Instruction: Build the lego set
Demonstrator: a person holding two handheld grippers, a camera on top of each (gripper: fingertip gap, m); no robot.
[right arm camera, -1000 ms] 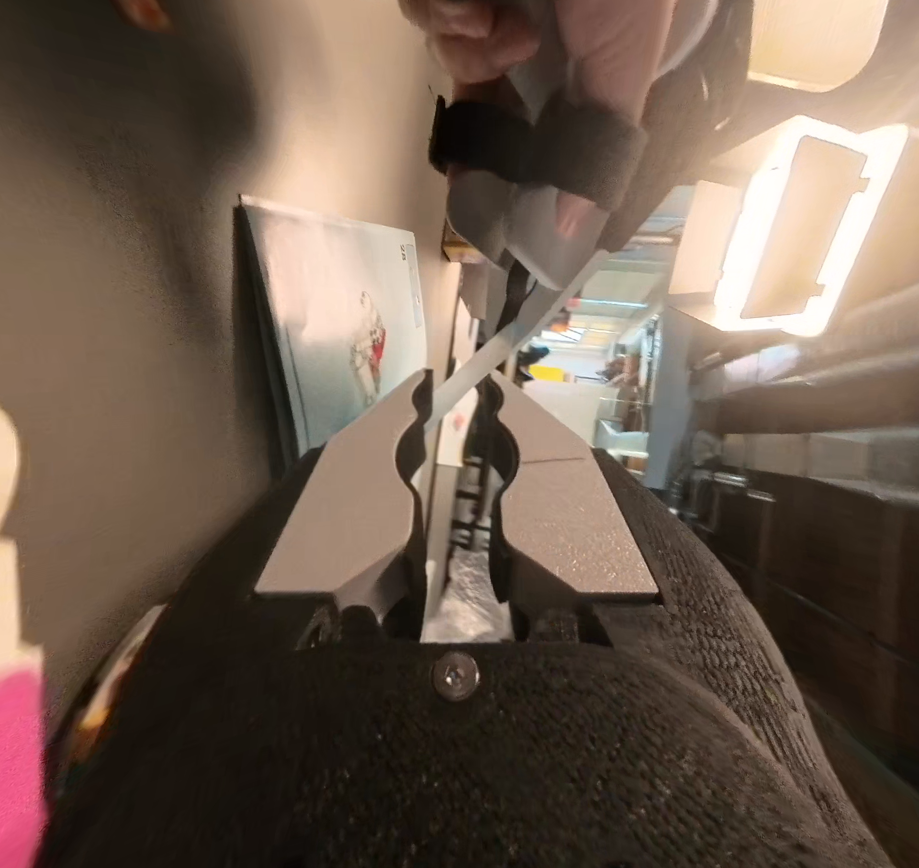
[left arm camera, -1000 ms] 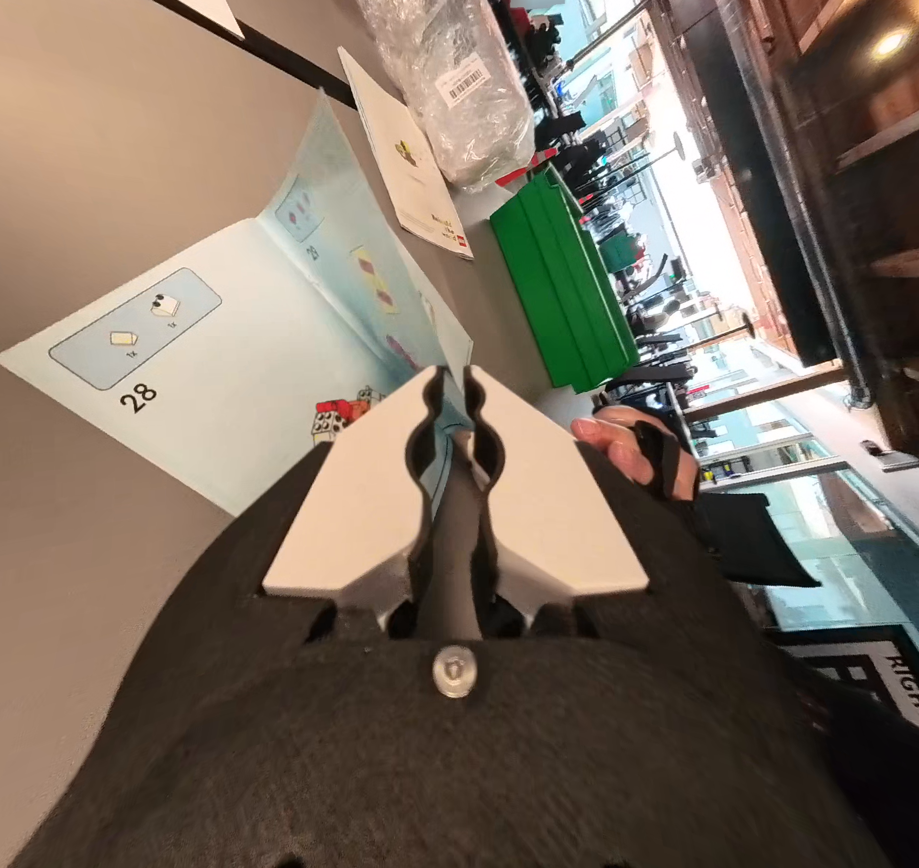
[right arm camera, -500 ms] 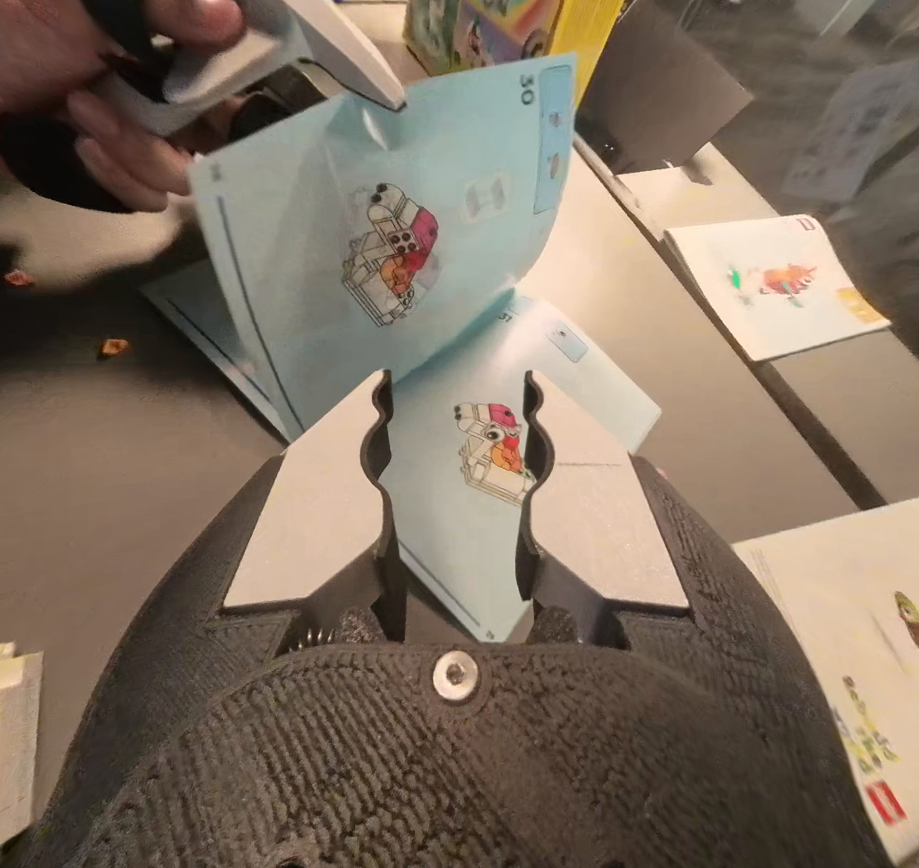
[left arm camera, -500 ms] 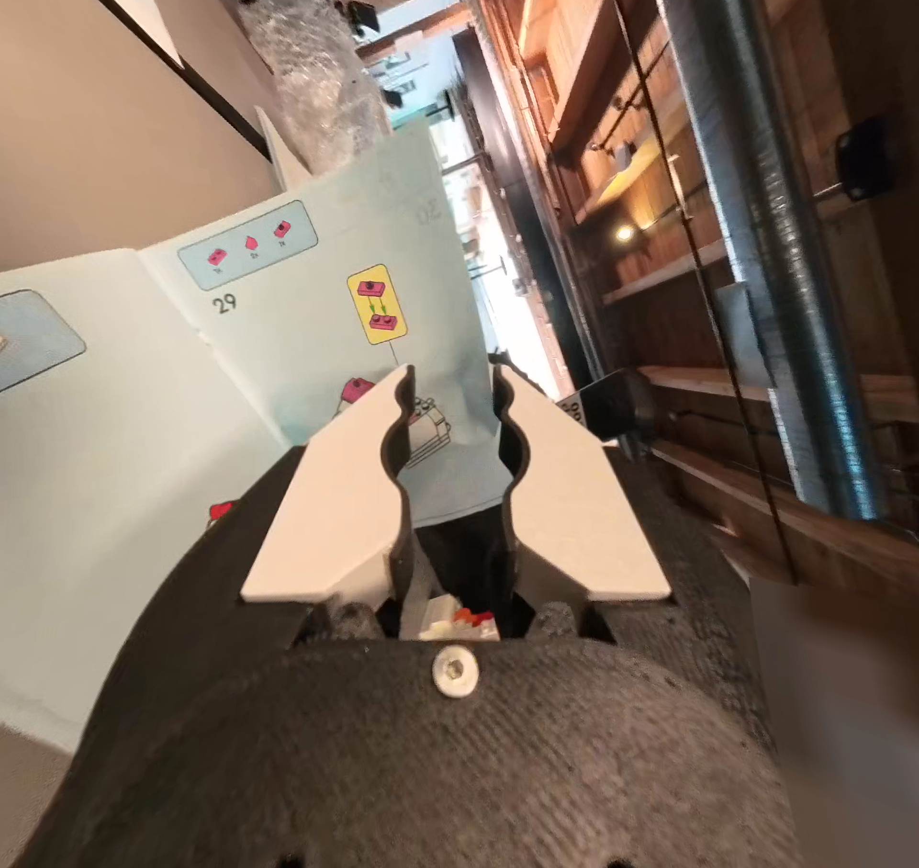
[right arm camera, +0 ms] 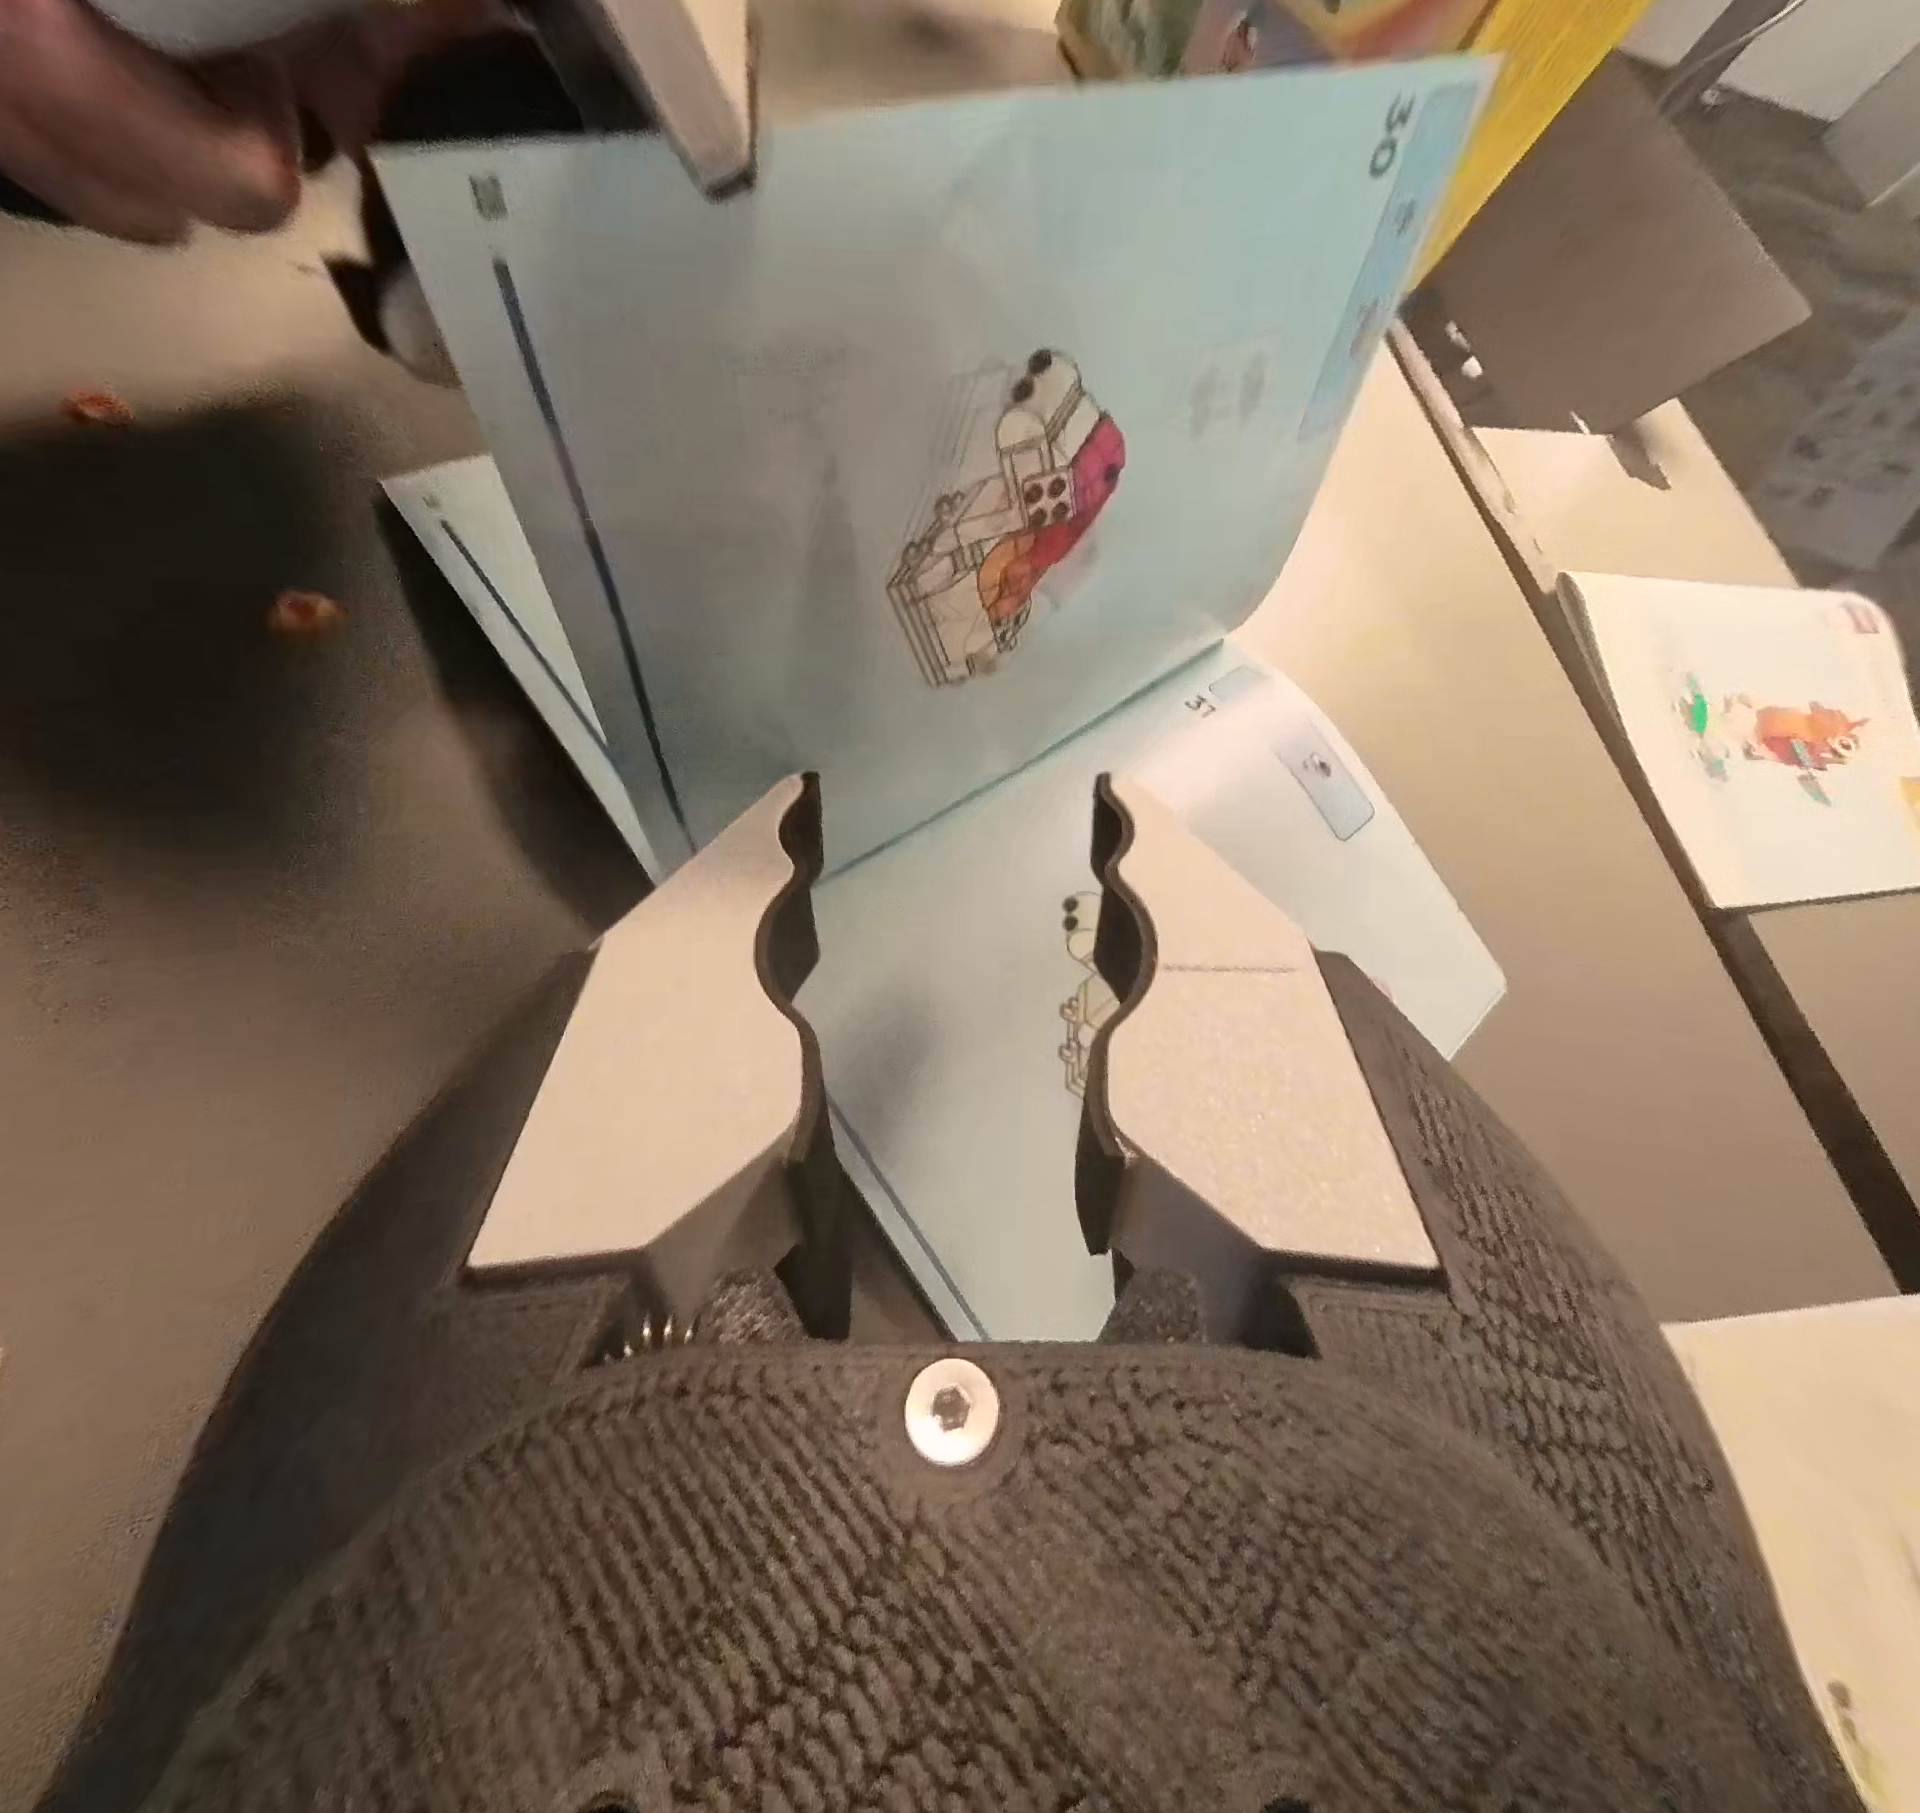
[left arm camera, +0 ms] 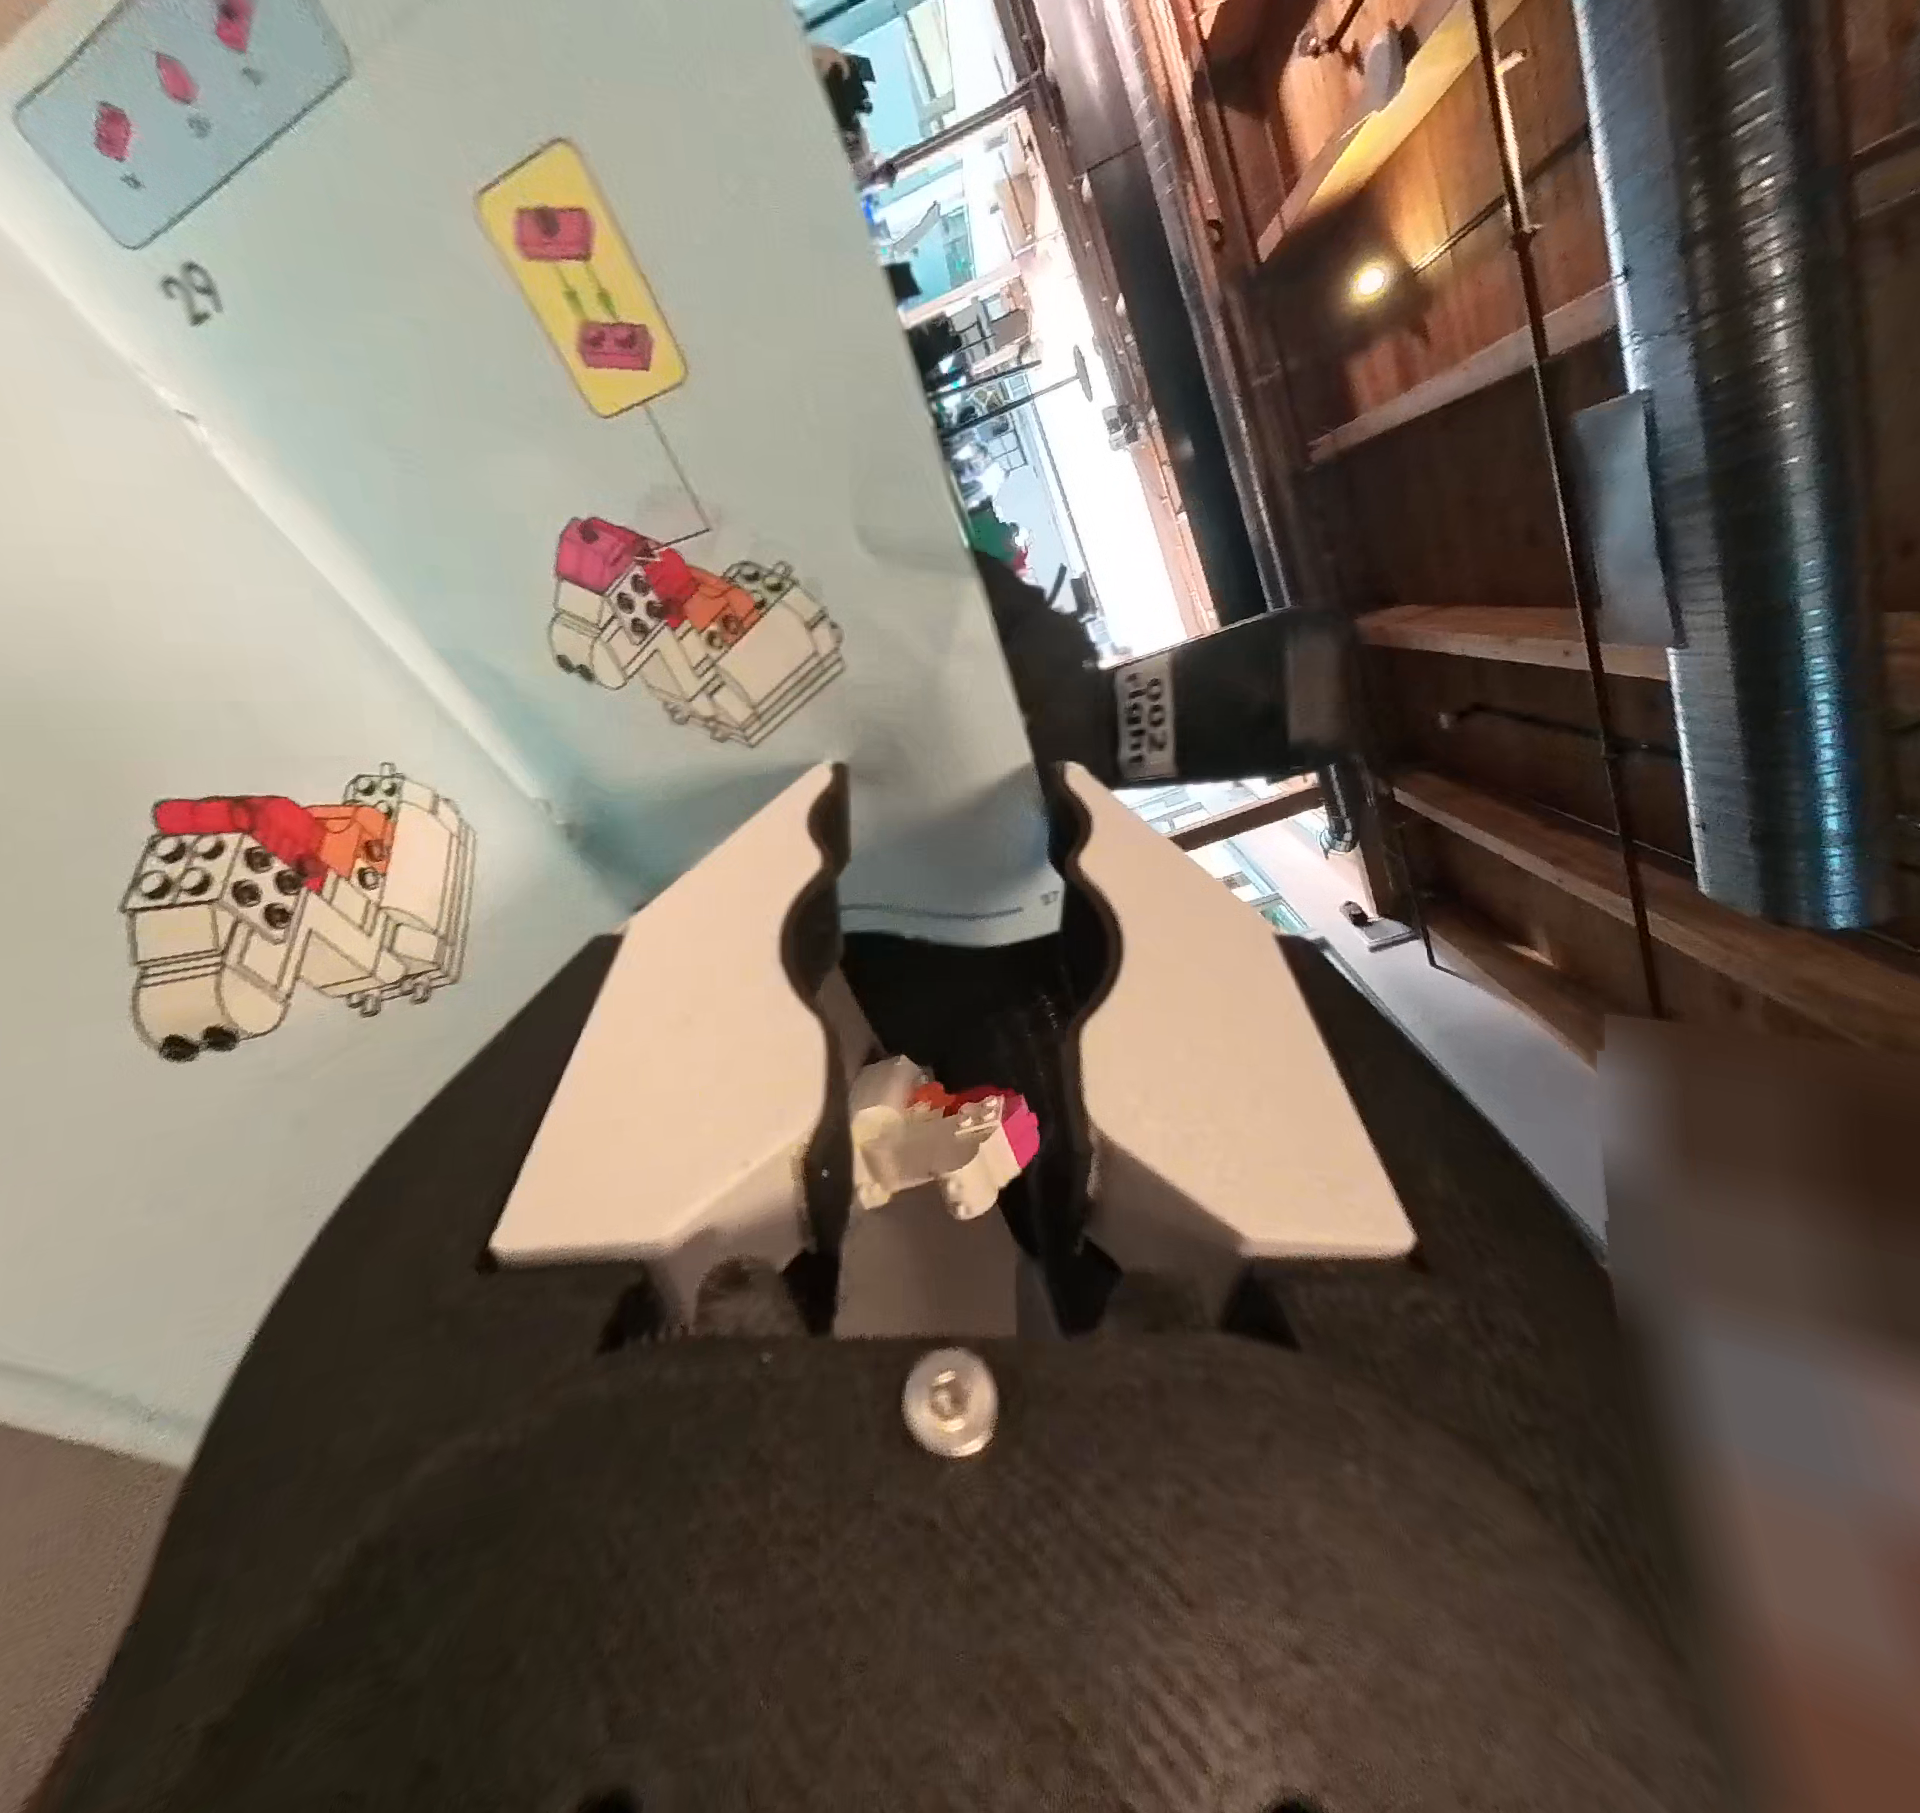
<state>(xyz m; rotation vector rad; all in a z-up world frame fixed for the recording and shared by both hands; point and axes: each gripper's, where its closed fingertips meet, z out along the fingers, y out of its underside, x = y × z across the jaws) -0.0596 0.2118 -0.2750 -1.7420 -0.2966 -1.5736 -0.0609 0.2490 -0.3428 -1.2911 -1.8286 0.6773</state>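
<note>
Left wrist cam is rolled sideways, right up against the light-blue instruction booklet [left arm camera: 436,475], with the room's shelving far off behind. Right wrist cam sits a bit farther back, above the table [right arm camera: 208,932], tilted down and forward at the same booklet [right arm camera: 935,392]. Both share its raised page, seen from opposite sides.

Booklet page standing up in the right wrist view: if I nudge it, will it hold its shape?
Probably not: the page bows near its far corner, so it looks thin and floppy. It seems propped only by the left gripper at its top edge, so it would likely fall once released. A light push should turn it.
</note>
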